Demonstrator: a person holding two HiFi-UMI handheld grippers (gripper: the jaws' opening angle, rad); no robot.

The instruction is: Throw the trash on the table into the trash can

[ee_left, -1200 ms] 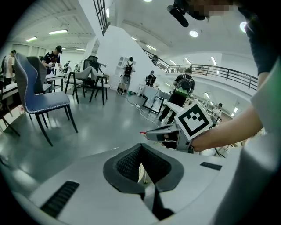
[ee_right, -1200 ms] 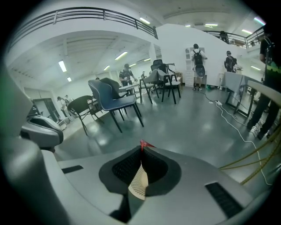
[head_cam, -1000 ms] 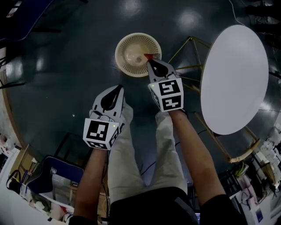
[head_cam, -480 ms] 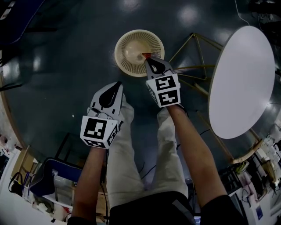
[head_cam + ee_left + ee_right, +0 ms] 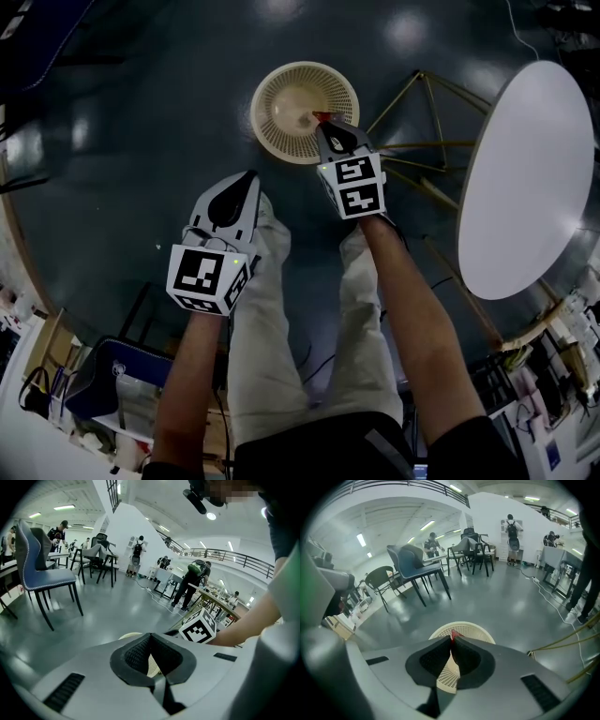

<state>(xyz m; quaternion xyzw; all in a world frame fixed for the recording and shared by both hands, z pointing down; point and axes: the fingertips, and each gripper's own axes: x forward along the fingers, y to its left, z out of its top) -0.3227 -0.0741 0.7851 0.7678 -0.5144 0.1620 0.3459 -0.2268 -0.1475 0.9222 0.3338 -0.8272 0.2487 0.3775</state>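
The right gripper (image 5: 328, 128) is pinching a small red scrap (image 5: 322, 117) between jaws all but closed, hanging just over the cream basket (image 5: 272, 139) at the frame's upper middle. The left gripper (image 5: 246, 183), lower left, is carrying nothing, its jaws together. Nothing is showing on the white table (image 5: 525, 187) at right, so seemingly only the drop is left.

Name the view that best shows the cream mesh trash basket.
Head view: the round cream plastic mesh trash basket shows almost whole from above. The right gripper view shows its far rim past the right claw; the left gripper view only a sliver.
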